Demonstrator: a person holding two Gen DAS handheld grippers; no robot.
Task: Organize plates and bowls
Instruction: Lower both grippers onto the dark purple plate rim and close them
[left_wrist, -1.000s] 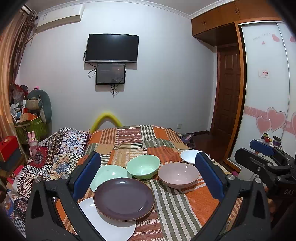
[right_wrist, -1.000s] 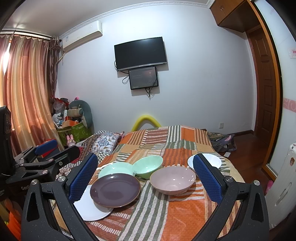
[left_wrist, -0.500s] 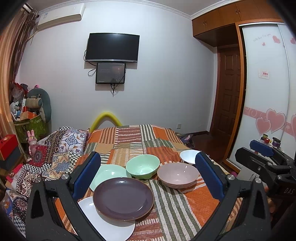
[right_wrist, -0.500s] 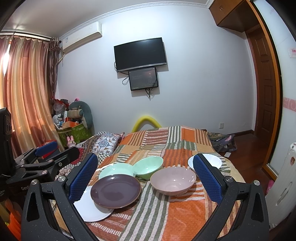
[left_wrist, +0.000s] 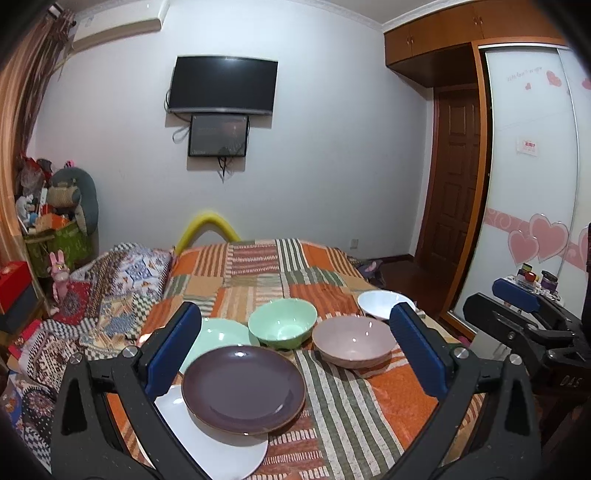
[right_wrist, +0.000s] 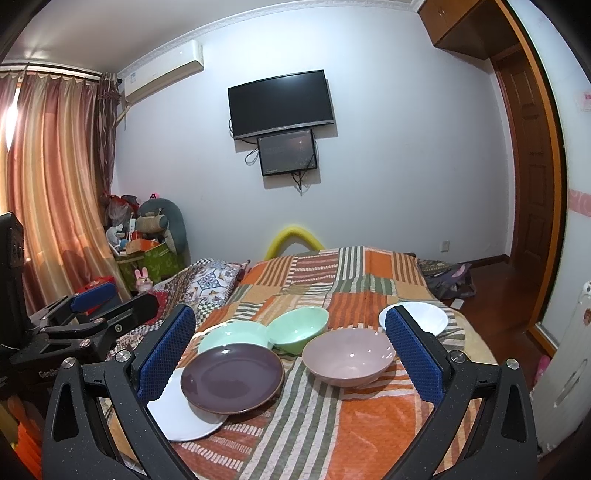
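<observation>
On the striped orange bedspread (left_wrist: 388, 402) lie a purple plate (left_wrist: 243, 389) overlapping a white plate (left_wrist: 218, 450), a pale green plate (left_wrist: 218, 338), a green bowl (left_wrist: 282, 326), a pink bowl (left_wrist: 352, 345) and a white bowl (left_wrist: 378, 301). My left gripper (left_wrist: 295, 354) is open and empty, above the near dishes. My right gripper (right_wrist: 290, 360) is open and empty; its view shows the purple plate (right_wrist: 232, 376), the pink bowl (right_wrist: 349, 356), the green bowl (right_wrist: 299, 328) and the white bowl (right_wrist: 421, 317).
A patterned quilt (left_wrist: 103, 295) is heaped on the bed's left. Toys and boxes (right_wrist: 147, 240) crowd the left corner by the curtain (right_wrist: 48, 192). A wardrobe (left_wrist: 528, 184) and door (left_wrist: 450, 184) stand right. A TV (left_wrist: 221, 86) hangs on the far wall.
Both grippers have drifted slightly; the dishes have not moved and both grippers stay open.
</observation>
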